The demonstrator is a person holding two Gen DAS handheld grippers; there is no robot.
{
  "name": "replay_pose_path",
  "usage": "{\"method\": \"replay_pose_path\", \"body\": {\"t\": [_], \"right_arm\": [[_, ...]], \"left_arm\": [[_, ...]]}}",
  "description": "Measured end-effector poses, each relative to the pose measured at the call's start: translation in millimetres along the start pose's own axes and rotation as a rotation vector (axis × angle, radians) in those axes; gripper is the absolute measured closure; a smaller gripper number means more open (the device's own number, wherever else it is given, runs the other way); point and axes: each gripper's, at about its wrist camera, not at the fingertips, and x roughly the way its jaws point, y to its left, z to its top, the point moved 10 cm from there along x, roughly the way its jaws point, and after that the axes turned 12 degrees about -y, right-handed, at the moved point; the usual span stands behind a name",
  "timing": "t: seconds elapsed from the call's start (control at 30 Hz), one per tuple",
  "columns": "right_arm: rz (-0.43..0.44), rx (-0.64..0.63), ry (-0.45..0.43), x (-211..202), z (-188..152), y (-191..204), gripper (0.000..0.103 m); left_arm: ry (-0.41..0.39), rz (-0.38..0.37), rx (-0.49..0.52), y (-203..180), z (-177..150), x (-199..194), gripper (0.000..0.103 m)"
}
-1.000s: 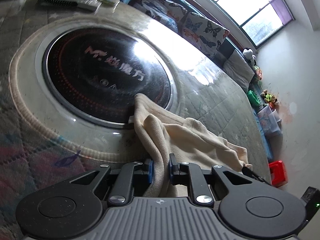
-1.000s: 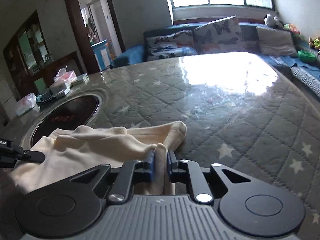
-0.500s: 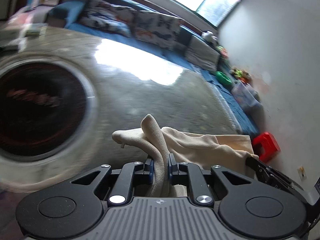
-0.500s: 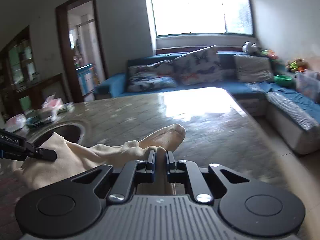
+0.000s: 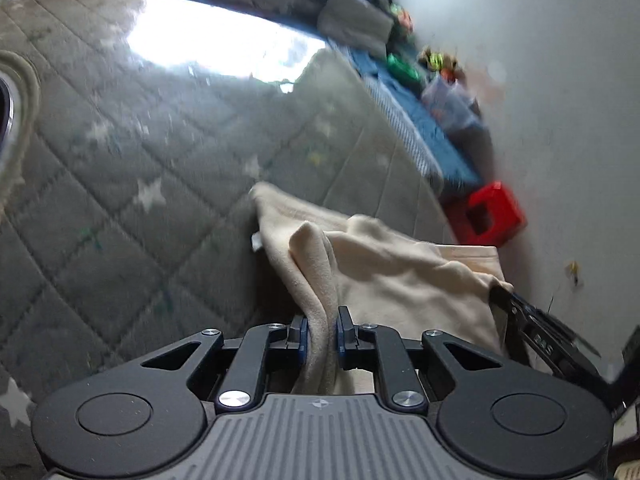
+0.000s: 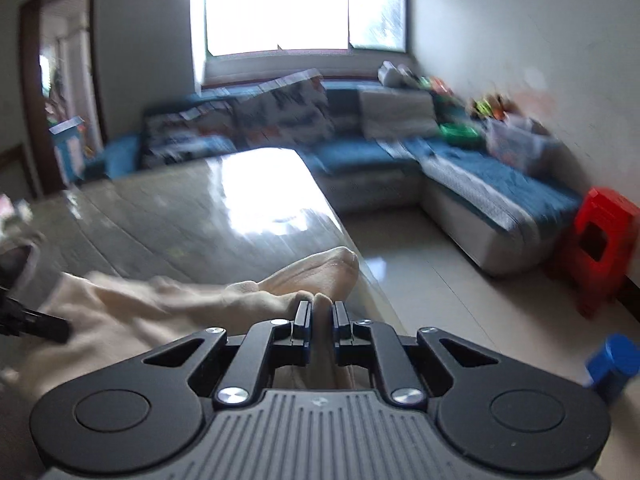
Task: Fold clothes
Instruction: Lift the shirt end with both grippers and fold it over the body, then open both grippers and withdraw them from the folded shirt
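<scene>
Cream garment (image 5: 384, 272) is pinched at 2 points & hangs/stretches between them, near the right-hand edge of the quilted table (image 5: 120, 184). Left gripper (image 5: 322, 330) is clamped on a bunched ridge of cloth; right gripper (image 6: 319, 322) is clamped on another fold, w/ a rounded end of the fabric poking out past its tips toward the table edge. Each tool shows at the edge of the other's view, so they sit close together w/ the cloth spanning the gap.

Handling, as I judge it: soft, light, fleecy knit, no stiffness at all. It sags & wrinkles wherever it isn't held, so it'll drape rather than keep a line. Not fragile, not slippery; the nap should grip well in the pads. Best holds are hems or corners, pulled taut btwn the 2 tools, so a crease falls straight. Bunched grabs like these could carry extra layers along.

Hard to tell: what kind of garment it is (sleeve? trouser leg?), how many layers each tool has, & how much of it rests on the table vs. in the air. Lower part is hidden behind the tool bodies. Both views are motion-blurred. Whether a fold is already in it can't be read.
</scene>
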Motion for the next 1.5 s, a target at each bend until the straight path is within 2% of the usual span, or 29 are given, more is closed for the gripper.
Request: {"method": "replay_pose_path", "body": {"t": [0.13,0.27,0.37,0.53,0.67,0.77,0.9,0.97,1.07,1.13,1.2,1.3,1.37,1.5], "right_arm": [[-0.011,0.001,0.050,3.4,-17.2,-8.3,0.094],[-0.015,-0.027,0.070,6.8,-19.7,-7.9,0.092],[-0.028,-0.016,0.045,5.0,-15.8,-5.6,0.087],[0.038,0.005,-0.007,-0.4,-4.7,15.2,0.087],[0.095,0.018,0.029,13.1,-15.0,34.7,0.087],[0.089,0.034,0.045,26.8,-23.8,37.1,0.086],[0.079,0.069,0.027,41.2,-21.7,34.4,0.086],[0.070,0.043,0.027,47.8,-19.4,35.9,0.086],[0.055,0.024,0.029,50.9,-16.3,38.0,0.082],[0.051,0.017,0.017,44.5,-13.9,41.0,0.078],[0.062,0.013,0.011,35.7,-12.9,43.6,0.066],[0.087,0.008,0.009,18.4,-14.2,50.7,0.061],[0.101,0.018,0.010,5.5,-17.1,56.7,0.050],[0.107,0.023,0.007,-16.9,-26.3,63.1,0.046]], "left_arm": [[0.028,-0.010,0.040,2.3,-3.0,-1.3,0.087],[0.020,0.012,0.075,2.1,0.9,-2.2,0.080],[-0.003,0.025,0.116,-1.2,3.1,-5.6,0.079],[-0.043,0.059,0.188,-3.3,9.2,-5.8,0.079],[-0.039,0.079,0.181,3.5,9.6,-0.6,0.079],[-0.051,0.079,0.171,7.2,14.9,4.4,0.079],[-0.086,0.119,0.220,6.4,23.2,12.0,0.077],[-0.098,0.134,0.238,5.7,25.8,14.3,0.077],[-0.107,0.142,0.256,4.2,24.2,10.9,0.077],[-0.121,0.146,0.282,2.7,22.2,4.8,0.066],[-0.137,0.152,0.309,0.4,19.5,-1.5,0.063],[-0.156,0.154,0.338,-4.2,14.4,-11.5,0.054],[-0.163,0.155,0.349,-6.7,9.3,-17.9,0.052],[-0.166,0.159,0.364,-9.7,-1.7,-28.0,0.048]]}}
